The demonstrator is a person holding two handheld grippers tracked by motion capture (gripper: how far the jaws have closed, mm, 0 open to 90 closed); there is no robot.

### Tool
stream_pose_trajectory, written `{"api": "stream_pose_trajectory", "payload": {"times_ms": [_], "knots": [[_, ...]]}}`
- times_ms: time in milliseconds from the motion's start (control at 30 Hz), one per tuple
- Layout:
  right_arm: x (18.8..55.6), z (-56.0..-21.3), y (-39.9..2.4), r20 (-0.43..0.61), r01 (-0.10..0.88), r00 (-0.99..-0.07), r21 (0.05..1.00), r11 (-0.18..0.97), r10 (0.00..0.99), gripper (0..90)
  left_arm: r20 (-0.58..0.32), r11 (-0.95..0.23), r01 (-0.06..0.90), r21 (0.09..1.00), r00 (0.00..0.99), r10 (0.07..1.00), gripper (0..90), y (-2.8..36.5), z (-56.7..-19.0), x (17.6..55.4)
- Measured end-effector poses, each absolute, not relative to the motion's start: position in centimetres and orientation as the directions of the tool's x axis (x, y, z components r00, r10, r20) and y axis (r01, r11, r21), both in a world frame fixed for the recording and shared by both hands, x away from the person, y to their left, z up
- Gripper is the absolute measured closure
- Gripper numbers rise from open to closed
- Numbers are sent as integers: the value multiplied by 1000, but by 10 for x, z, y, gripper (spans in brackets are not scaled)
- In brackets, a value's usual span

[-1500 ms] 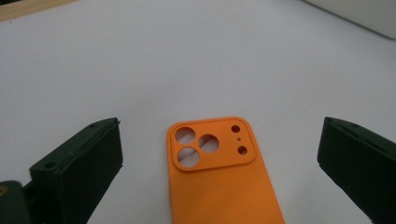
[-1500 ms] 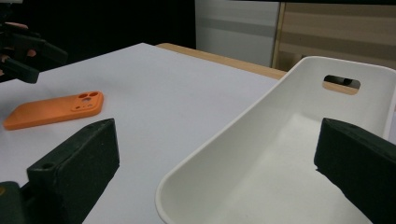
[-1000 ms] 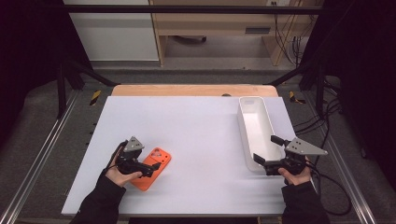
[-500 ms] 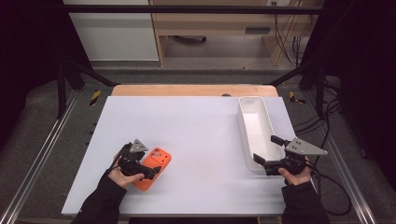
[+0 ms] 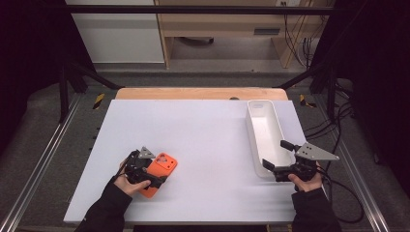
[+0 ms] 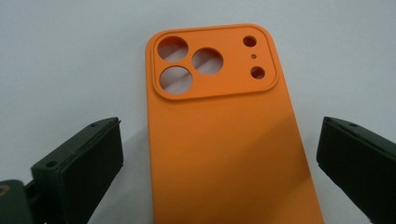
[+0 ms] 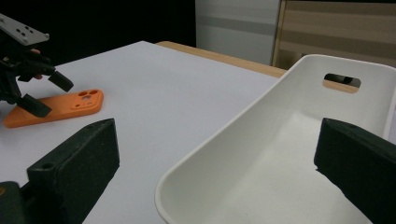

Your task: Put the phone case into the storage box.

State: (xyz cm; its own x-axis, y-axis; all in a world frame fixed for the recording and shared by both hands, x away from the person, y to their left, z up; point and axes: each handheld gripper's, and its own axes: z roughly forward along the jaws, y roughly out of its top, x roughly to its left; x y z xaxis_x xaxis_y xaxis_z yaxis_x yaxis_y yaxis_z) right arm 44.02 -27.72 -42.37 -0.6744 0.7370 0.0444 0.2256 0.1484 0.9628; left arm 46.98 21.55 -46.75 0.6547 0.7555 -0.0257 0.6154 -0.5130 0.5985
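The orange phone case [image 6: 229,130] lies lengthwise straight ahead between the left gripper's [image 6: 219,154] spread jaws, ungripped

White table [image 5: 203,125] with wooden far edge, grey floor [image 5: 208,77], metal rails either side, wooden furniture [image 5: 222,24] and white cabinet [image 5: 116,34] behind, dark surroundings, cables at right
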Motion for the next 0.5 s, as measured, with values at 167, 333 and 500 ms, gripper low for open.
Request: {"api": "stream_pose_trajectory", "payload": {"times_ms": [167, 333, 500], "knots": [[440, -424, -277, 45, 227, -675, 962, 149, 736, 5, -23, -523, 626, 578, 653, 757, 12, 214, -468, 470], [440, -424, -277, 45, 227, -675, 962, 149, 737, 5, -17, -536, 638, 553, 651, 759, 25, 211, -470, 471], [440, -424, -277, 43, 226, -676, 962, 152, 736, 5, -13, -540, 648, 538, 647, 763, 37, 210, -471, 471]]}}
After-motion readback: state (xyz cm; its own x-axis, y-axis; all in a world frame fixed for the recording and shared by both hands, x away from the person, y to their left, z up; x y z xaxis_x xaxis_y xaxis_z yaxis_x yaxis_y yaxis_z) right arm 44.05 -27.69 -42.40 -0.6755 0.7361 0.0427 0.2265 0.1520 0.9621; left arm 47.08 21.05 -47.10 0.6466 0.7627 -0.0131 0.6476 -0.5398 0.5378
